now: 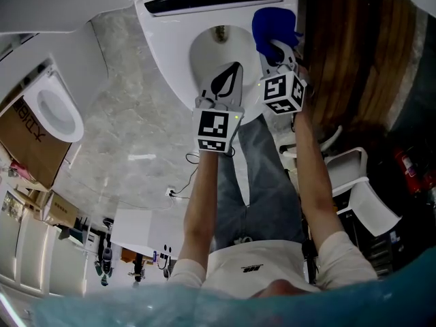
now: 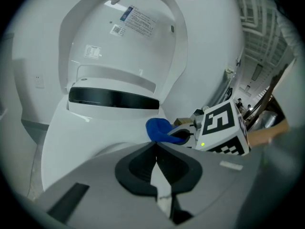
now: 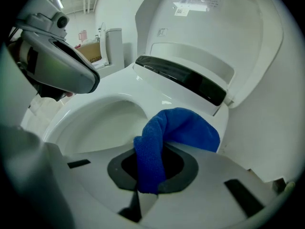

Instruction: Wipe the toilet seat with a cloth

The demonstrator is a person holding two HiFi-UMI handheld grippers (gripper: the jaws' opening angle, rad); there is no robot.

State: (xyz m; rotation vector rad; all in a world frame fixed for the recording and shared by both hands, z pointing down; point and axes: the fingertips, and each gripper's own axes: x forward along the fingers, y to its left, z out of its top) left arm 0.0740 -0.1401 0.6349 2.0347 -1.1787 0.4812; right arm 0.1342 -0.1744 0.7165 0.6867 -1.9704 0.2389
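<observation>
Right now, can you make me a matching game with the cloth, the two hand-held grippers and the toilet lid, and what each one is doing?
Things:
1. blue cloth
2. left hand-held gripper
3. right hand-held gripper
4. toilet lid

What each is doing:
A. standing open
B. lying on the toilet seat
C. shut with nothing in it
D. shut on the blue cloth

Pairs: 1-B, 2-C, 3-D, 4-A
</observation>
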